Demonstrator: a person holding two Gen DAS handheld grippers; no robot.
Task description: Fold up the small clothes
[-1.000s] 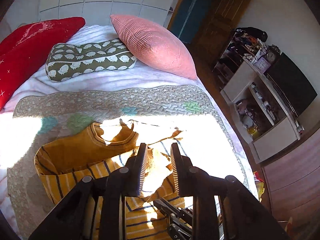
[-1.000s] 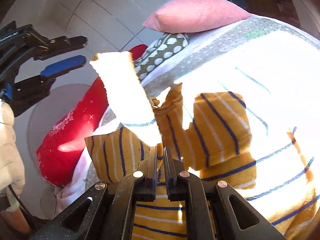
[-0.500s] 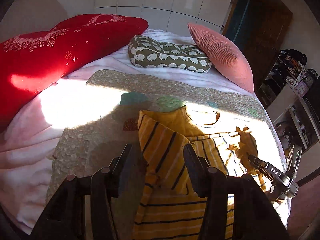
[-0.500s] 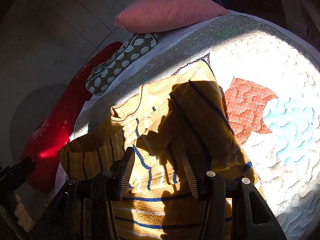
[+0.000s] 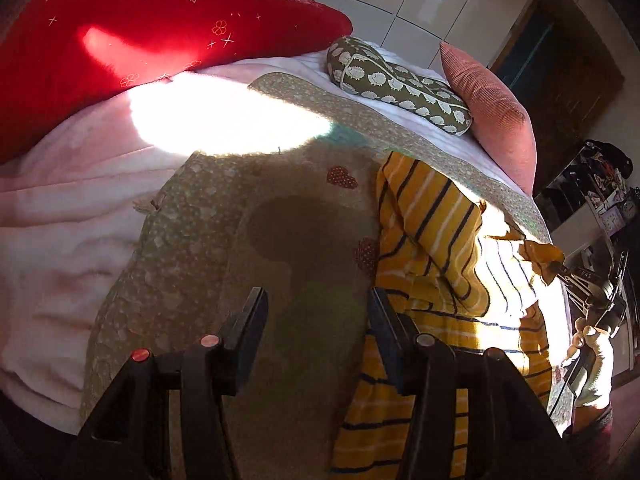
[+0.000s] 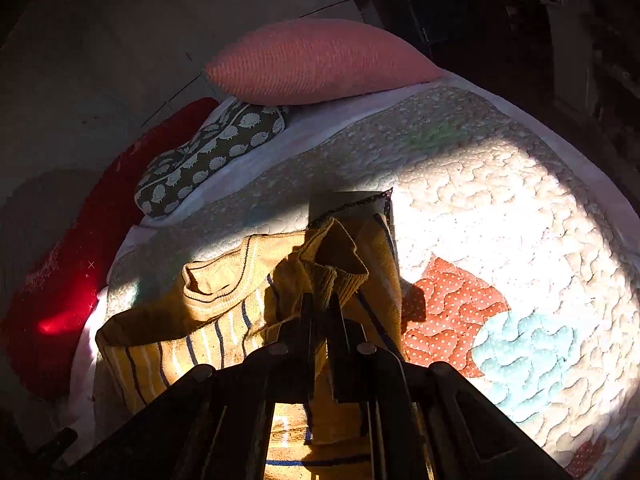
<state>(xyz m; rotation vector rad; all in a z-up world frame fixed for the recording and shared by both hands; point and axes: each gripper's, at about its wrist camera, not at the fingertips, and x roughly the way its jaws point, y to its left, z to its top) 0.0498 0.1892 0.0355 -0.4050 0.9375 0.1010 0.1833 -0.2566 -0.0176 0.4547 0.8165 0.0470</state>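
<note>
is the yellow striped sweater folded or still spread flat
Partly folded. The yellow striped sweater has one sleeve brought over its body, pinched in the shut right claw; the open left claw holds nothing.

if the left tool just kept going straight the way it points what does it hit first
Probably the quilt: the open left tool points at its shaded patch, just left of the striped sweater. Depth is unclear.
</note>
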